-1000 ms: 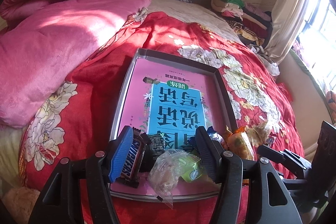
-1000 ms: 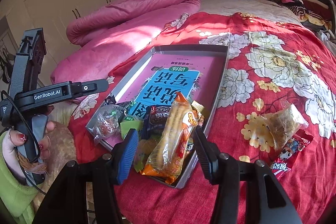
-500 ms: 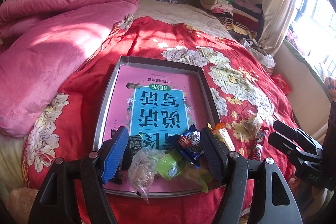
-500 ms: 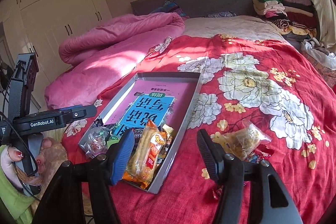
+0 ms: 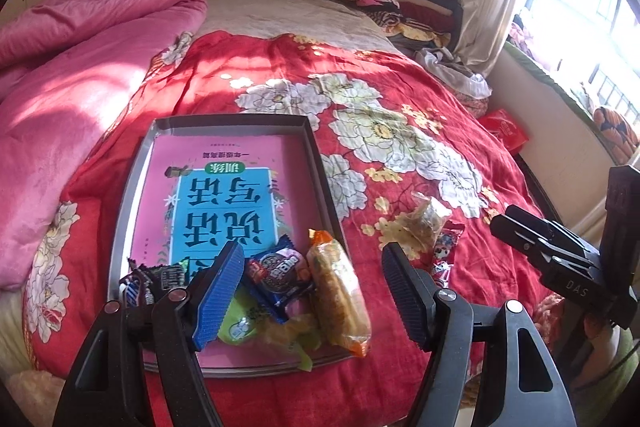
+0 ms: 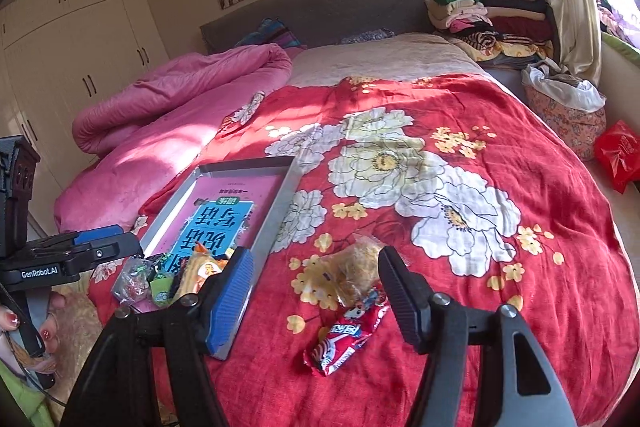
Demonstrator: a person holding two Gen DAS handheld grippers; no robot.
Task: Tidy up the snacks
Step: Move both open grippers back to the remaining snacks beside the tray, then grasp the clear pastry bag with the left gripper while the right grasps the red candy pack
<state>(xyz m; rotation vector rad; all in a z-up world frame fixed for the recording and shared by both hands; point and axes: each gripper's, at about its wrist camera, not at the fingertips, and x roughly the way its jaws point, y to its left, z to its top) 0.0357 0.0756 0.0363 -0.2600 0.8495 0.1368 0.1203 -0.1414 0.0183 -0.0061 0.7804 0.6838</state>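
Right gripper [image 6: 316, 293] jaws apart, just widened, empty; left gripper [image 5: 314, 283] apart, empty. Next: straddle clear bag [image 6: 352, 267] squarely, avoid red packet [image 6: 348, 335]. Then to tray [image 6: 280, 203].

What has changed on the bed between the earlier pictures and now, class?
Both grippers pulled back and rose from the tray. The left gripper, earlier around the chocolate bar, and the right gripper, earlier around the orange snack pack, have opened and hold nothing. The right now hovers above the clear bag and red packet. Tray and snacks stayed put.
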